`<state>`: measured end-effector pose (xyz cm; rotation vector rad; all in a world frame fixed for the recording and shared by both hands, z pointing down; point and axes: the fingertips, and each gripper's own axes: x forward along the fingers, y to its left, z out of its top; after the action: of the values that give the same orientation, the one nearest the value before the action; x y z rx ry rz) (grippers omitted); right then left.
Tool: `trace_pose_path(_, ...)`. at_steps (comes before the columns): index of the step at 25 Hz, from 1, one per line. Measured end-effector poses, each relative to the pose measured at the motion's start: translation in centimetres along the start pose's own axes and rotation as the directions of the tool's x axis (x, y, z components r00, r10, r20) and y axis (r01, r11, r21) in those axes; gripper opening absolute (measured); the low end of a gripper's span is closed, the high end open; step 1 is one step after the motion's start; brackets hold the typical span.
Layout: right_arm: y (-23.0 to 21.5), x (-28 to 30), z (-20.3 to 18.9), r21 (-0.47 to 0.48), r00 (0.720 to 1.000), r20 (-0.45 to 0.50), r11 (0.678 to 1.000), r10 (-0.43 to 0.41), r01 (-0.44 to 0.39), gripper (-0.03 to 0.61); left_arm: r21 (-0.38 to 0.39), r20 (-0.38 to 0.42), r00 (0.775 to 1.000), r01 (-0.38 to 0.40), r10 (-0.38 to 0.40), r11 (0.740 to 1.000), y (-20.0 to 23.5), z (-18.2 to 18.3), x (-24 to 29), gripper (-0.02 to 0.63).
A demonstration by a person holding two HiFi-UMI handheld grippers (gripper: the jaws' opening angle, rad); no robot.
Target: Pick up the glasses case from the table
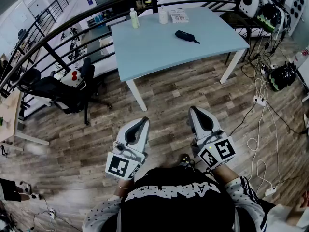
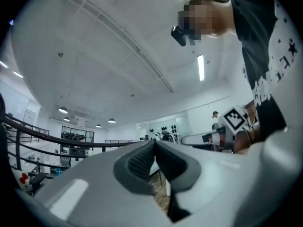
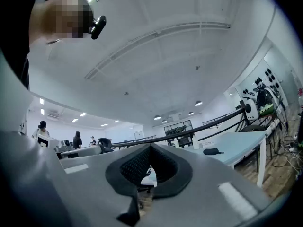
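The pale blue worktop (image 1: 145,52) stands well ahead across the wooden floor (image 1: 183,95). The left gripper (image 1: 143,122) and right gripper (image 1: 194,111) sit near the person's body, jaws pressed together on nothing. The dark glasses case (image 1: 186,36) lies closed on the worktop's far half, contents unseen. Arriving with jaws unopened would probably shove it away; a bottle (image 1: 134,18) and jar (image 1: 163,16) stand near it.

Wood floor (image 1: 193,93), blue table (image 1: 154,50), black chair (image 1: 58,92)
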<state>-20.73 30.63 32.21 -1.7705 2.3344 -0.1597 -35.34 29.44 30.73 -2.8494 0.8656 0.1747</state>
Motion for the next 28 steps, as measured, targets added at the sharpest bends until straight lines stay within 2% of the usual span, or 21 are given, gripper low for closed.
trace_pose_path(16, -2.2, -0.7, -0.4, 0.007, 0.999, -0.02, 1.0, 0.026, -0.026, 0.005, 0.002, -0.046, 0.999, -0.019, 0.019, 1.0, -1.6, -0.9, 1.4, 0.0)
trace_pose_path(28, -8.4, -1.1, -0.5, 0.025, 0.999, -0.038, 0.999, 0.034, -0.033, 0.007, -0.001, -0.066, 0.996, -0.052, 0.052, 0.999, -3.8, -2.0, 5.8, 0.0)
